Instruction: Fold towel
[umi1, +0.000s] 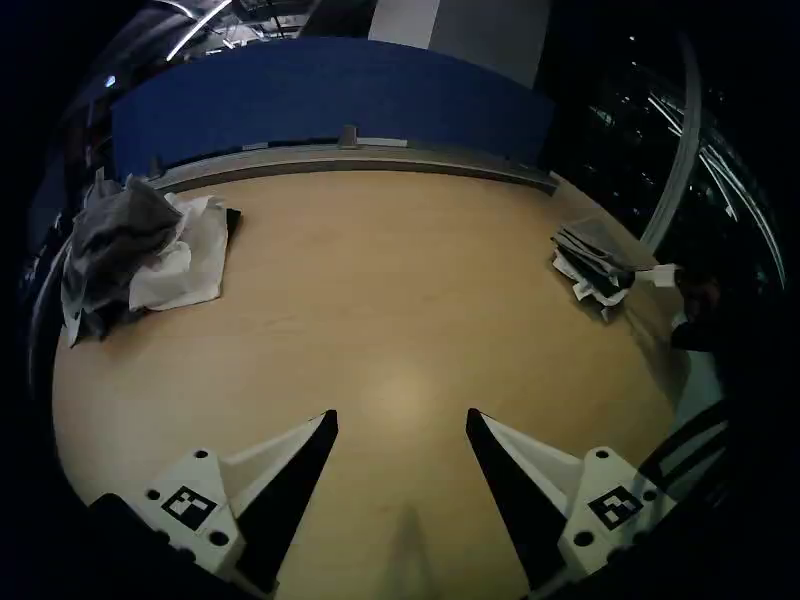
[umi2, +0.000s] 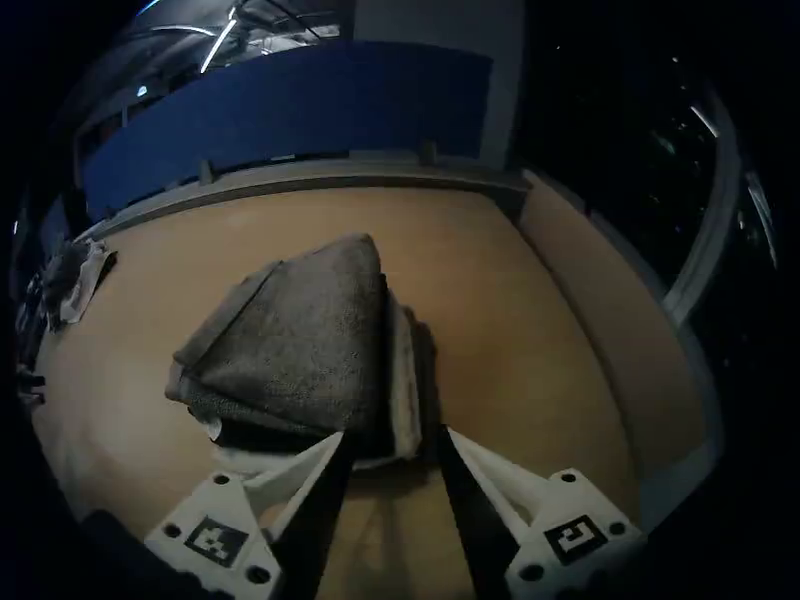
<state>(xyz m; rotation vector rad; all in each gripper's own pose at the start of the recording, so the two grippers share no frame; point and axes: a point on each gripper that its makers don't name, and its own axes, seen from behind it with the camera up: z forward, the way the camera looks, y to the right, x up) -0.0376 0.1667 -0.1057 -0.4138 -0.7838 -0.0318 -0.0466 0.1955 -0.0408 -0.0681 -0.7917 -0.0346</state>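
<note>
Jaws of the left gripper (umi1: 402, 420) stand wide apart over bare table (umi1: 400, 280), nothing between the two dark wedge-shaped fingers. Those of the right gripper (umi2: 392, 435) sit closer together, one on either side of the near edge of the folded towel (umi2: 300, 340); whether they press on it I cannot tell. In the right gripper view the towel lies at the centre, running down to 6 o'clock: one flat bundle, roughly triangular from here, with nubbly grey terry on top and a paler white layer showing along its right edge. In the left gripper view the same bundle is small, at 3 o'clock. The table is smooth light wood with a rounded front edge. At 10 o'clock in the left gripper view lies one crumpled heap of cloths (umi1: 140, 255), grey and white pieces tangled. A blue partition (umi1: 330, 90) runs along 12 o'clock. Each gripper carries two square black-and-white markers (umi1: 190, 505), one per finger
</note>
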